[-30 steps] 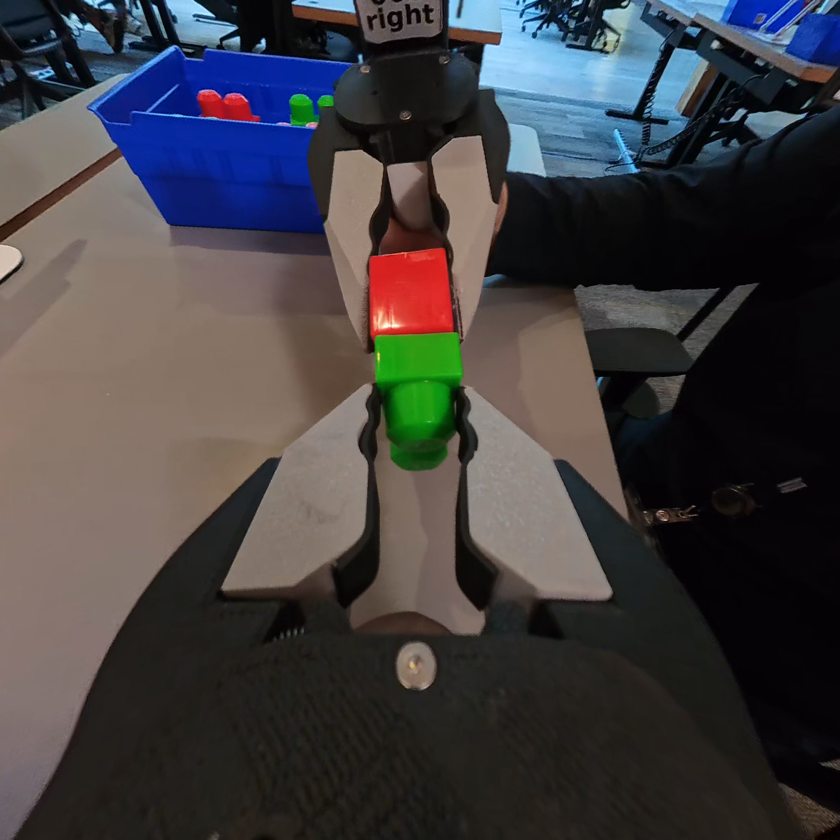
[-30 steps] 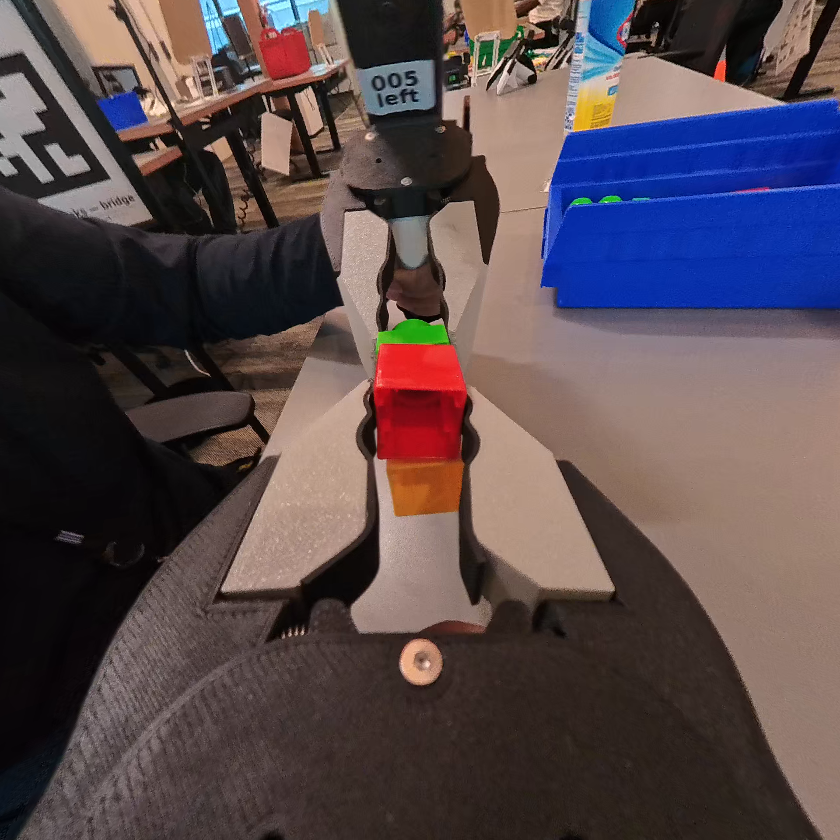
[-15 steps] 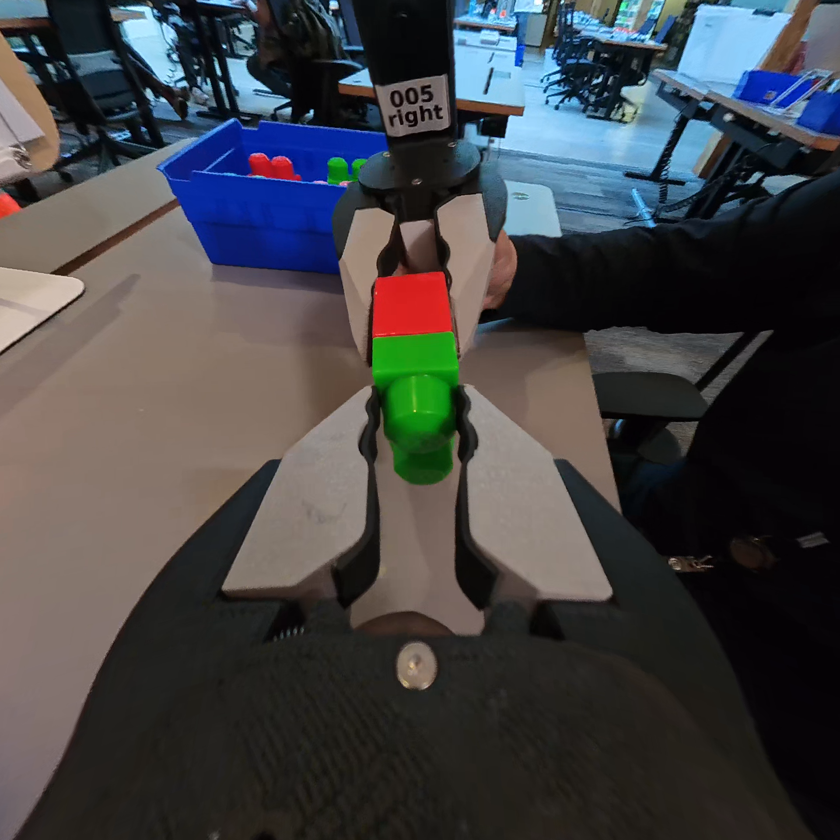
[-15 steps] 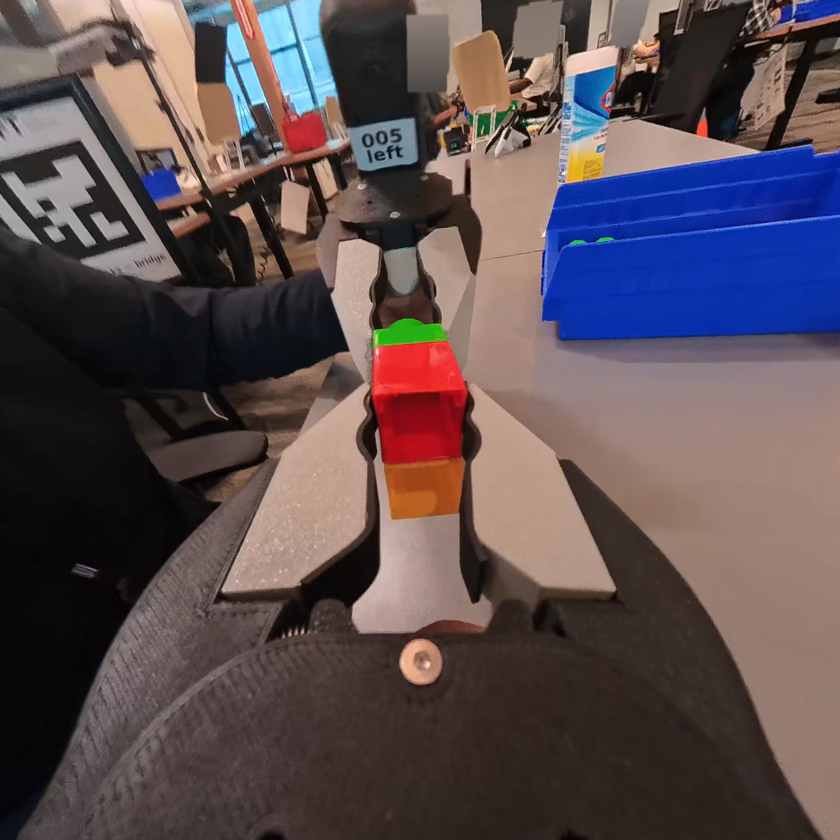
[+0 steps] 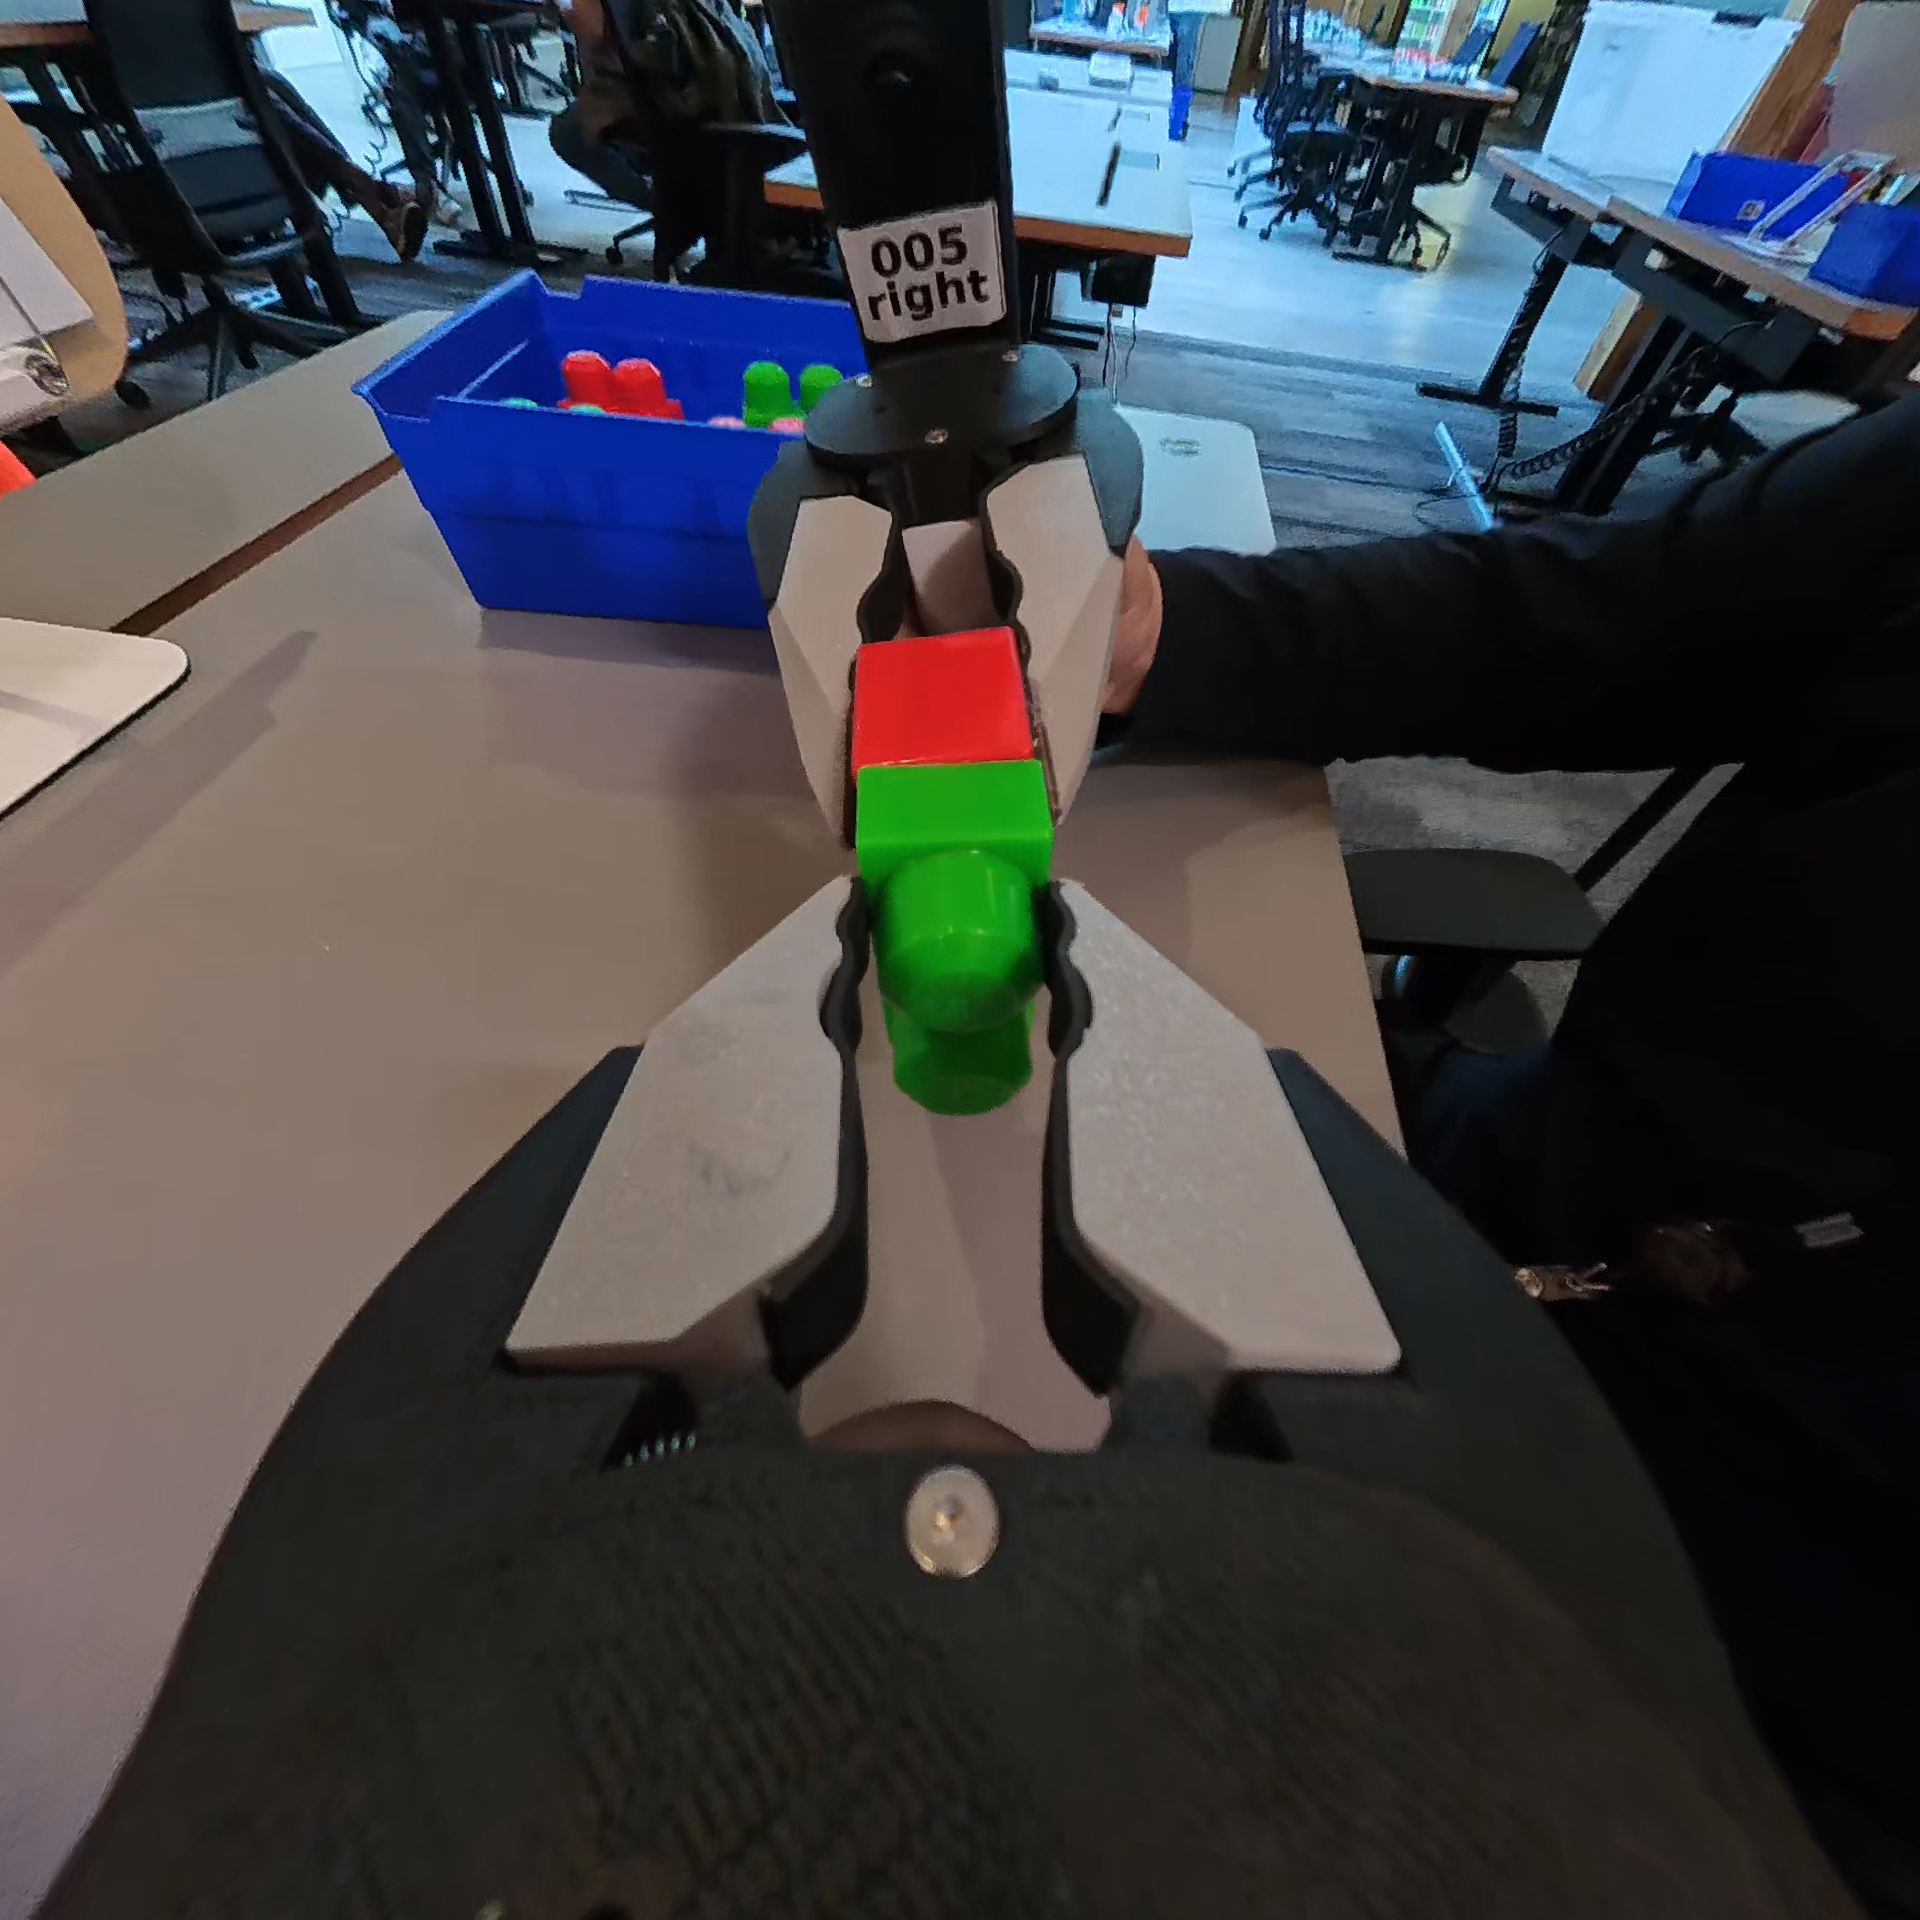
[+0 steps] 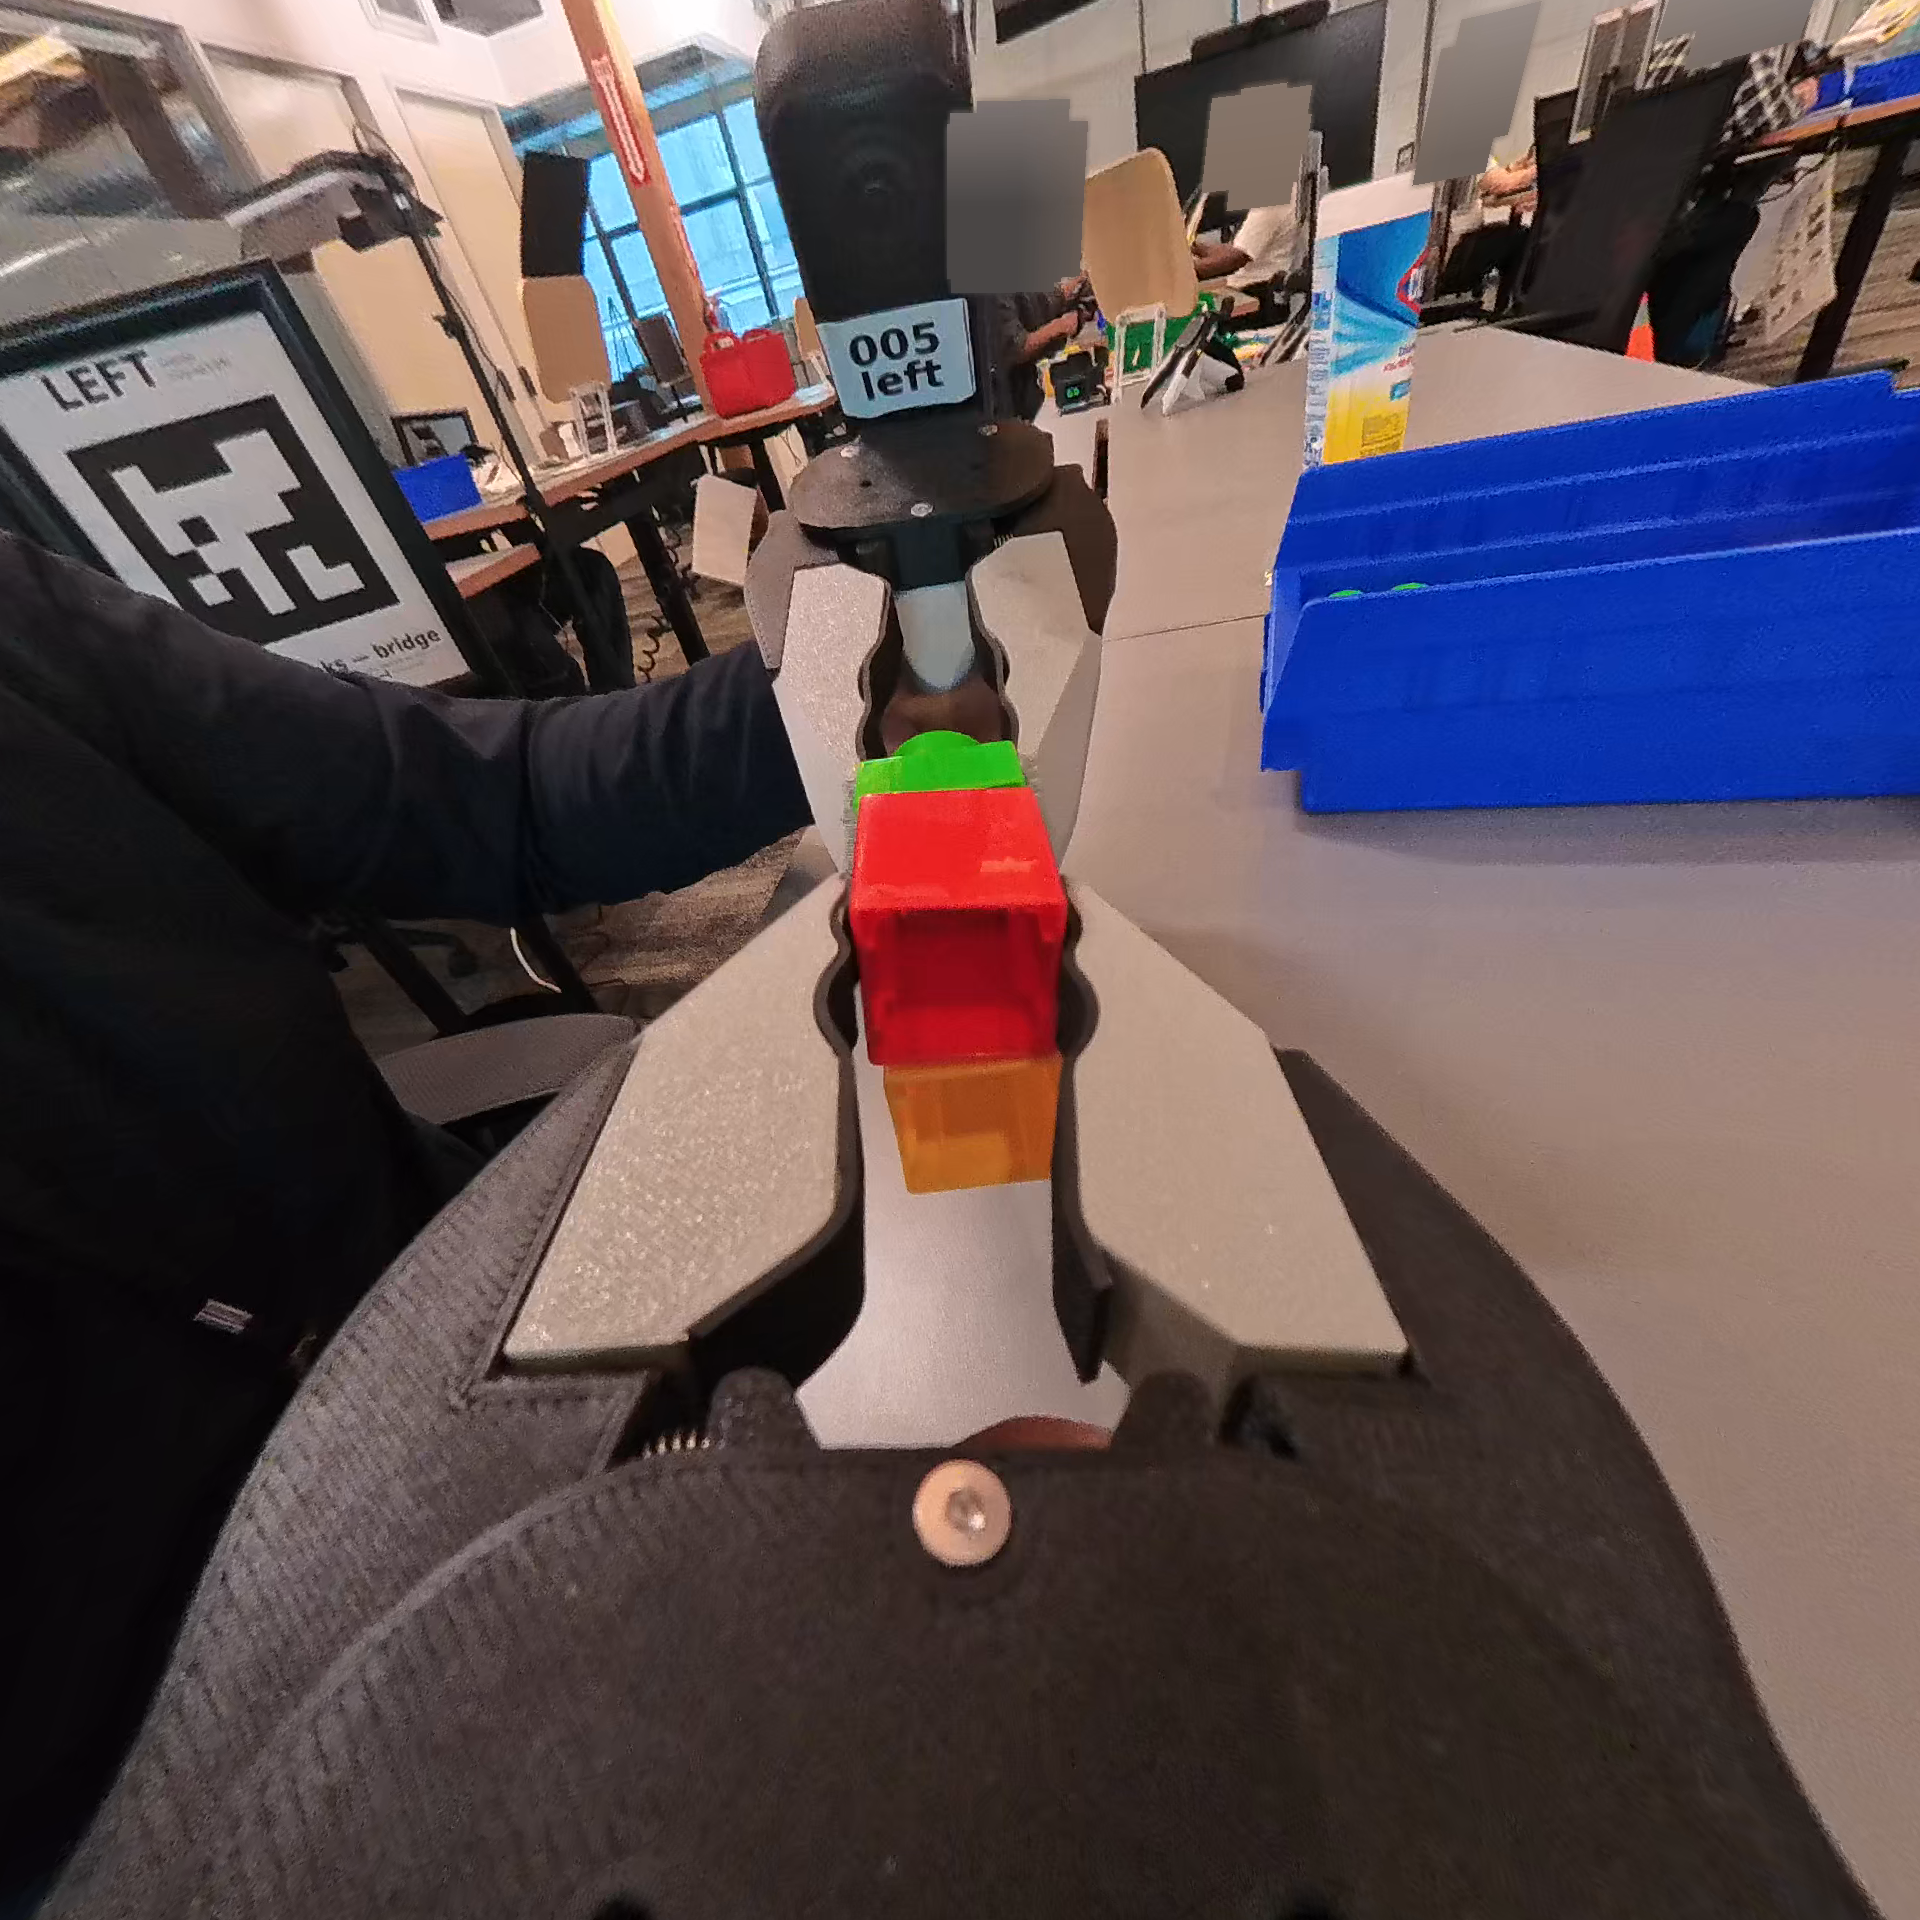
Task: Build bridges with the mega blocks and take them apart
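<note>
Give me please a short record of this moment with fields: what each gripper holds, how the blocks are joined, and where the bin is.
left gripper: shut on green block
right gripper: shut on red block
joined blocks: green block and red block pressed together, held in the air between the two facing grippers
orange block: against the red block, on the right gripper's side
blue bin: on the table, with more red and green blocks inside

- A grey table (image 5: pixel 312 935) fills the left and middle of the left wrist view.
- A blue bin (image 5: pixel 603 520) rests on it, upper middle.
- A white flat object (image 5: pixel 73 696) lies at the left edge.
</note>
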A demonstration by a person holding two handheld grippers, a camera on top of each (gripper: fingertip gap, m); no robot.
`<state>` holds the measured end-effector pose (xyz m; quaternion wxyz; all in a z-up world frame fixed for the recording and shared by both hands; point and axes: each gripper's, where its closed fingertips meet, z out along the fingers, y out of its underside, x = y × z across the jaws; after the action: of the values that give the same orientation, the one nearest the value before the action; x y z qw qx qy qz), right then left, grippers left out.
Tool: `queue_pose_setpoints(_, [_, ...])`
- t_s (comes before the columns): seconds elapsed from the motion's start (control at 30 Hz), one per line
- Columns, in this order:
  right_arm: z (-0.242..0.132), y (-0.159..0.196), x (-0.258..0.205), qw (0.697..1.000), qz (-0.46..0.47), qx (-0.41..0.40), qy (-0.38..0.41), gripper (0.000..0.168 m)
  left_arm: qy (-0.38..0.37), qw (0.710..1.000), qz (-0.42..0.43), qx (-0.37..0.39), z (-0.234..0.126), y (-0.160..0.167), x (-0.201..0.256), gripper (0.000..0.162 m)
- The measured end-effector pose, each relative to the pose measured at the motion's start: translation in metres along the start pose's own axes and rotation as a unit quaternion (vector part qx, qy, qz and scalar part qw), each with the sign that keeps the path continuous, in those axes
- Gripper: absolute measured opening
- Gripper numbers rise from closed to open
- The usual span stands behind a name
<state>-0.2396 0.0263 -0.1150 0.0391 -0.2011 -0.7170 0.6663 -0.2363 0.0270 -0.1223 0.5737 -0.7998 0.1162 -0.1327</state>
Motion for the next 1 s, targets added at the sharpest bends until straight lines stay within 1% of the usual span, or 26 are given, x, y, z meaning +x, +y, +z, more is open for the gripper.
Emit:
queue_pose_setpoints(0.03, [-0.002,-0.002,0.002,1.000,0.000,-0.005,0.003,0.034,0.000,1.000,0.008,-0.017,-0.001,0.002,-0.002,0.031])
queue_pose_setpoints(0.1, [-0.013,-0.006,0.011,0.999,-0.019,-0.013,0.037,0.048,-0.020,0.996,0.036,-0.075,-0.003,0.013,-0.010,0.031])
queue_pose_setpoints(0.17, [-0.023,-0.002,0.016,0.995,-0.064,-0.038,0.072,0.050,-0.032,0.988,0.060,-0.139,-0.004,0.025,-0.016,0.031])
queue_pose_setpoints(0.2, [-0.023,0.002,0.016,0.992,-0.078,-0.054,0.079,0.049,-0.031,0.985,0.069,-0.156,-0.003,0.026,-0.016,0.031])
queue_pose_setpoints(0.37, [-0.006,0.022,0.017,0.985,-0.094,-0.114,0.091,0.057,-0.007,0.973,0.084,-0.215,0.006,0.025,-0.013,0.031])
queue_pose_setpoints(0.4, [-0.004,0.024,0.018,0.983,-0.096,-0.121,0.094,0.051,-0.001,0.971,0.085,-0.222,0.008,0.024,-0.012,0.031])
queue_pose_setpoints(0.43, [-0.003,0.026,0.018,0.983,-0.098,-0.125,0.094,0.034,-0.001,0.971,0.087,-0.224,0.010,0.022,-0.012,0.031])
queue_pose_setpoints(0.5, [-0.002,0.028,0.019,0.984,-0.085,-0.124,0.094,0.034,-0.003,0.969,0.091,-0.230,0.011,0.020,-0.013,0.031])
queue_pose_setpoints(0.57, [-0.005,0.024,0.018,0.988,-0.074,-0.105,0.087,0.033,-0.003,0.975,0.082,-0.209,0.013,0.013,-0.013,0.031])
queue_pose_setpoints(0.7, [-0.012,0.009,0.018,0.997,-0.021,-0.041,0.061,0.033,-0.012,0.991,0.051,-0.124,0.009,-0.007,-0.017,0.032])
queue_pose_setpoints(0.83, [-0.024,-0.001,0.028,0.998,0.021,0.009,0.059,0.033,-0.039,0.997,0.011,-0.062,-0.005,-0.004,-0.034,0.036])
queue_pose_setpoints(0.9, [-0.033,-0.012,0.030,0.997,0.037,0.050,0.052,0.033,-0.032,0.999,-0.029,-0.017,-0.009,-0.002,-0.038,0.036])
queue_pose_setpoints(1.0, [-0.042,-0.030,0.028,0.991,0.054,0.117,0.029,0.033,0.008,0.996,-0.076,0.051,-0.005,-0.008,-0.034,0.038])
